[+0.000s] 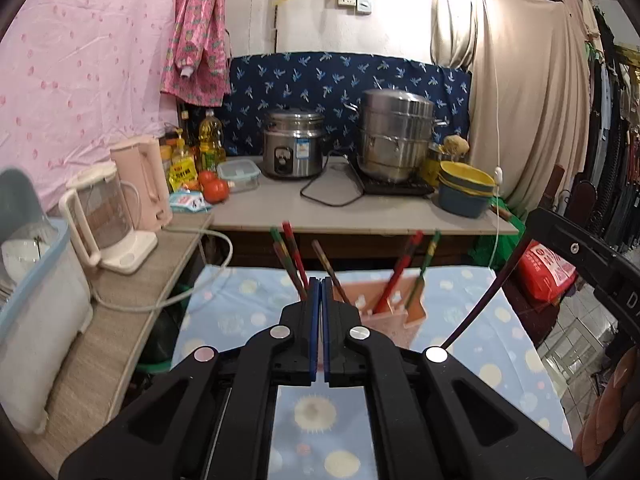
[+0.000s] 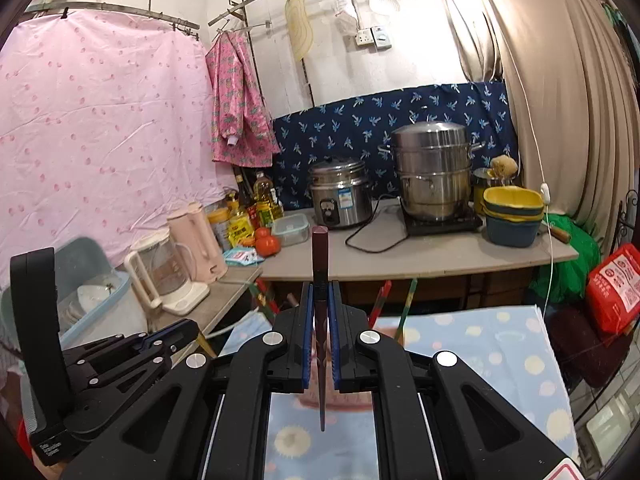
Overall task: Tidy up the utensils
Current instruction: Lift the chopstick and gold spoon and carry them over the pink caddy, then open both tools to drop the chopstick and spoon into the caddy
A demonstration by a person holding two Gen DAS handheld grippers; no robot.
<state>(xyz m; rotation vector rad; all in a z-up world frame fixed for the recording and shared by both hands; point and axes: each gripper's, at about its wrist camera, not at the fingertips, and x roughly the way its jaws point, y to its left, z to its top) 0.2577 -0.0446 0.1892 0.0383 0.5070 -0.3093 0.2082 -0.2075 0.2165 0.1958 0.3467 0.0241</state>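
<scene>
From the left wrist: the left gripper has its fingers pressed together on nothing, just before the pink holder with chopsticks inside. From the right wrist: the right gripper pinches a dark chopstick above that holder — I think dropping it in comes next.

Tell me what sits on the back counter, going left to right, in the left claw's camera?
Oil bottle → tomatoes → clear box → rice cooker → steamer pot → stacked bowls.

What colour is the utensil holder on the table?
The utensil holder is pink, best seen in the left wrist view.
</scene>
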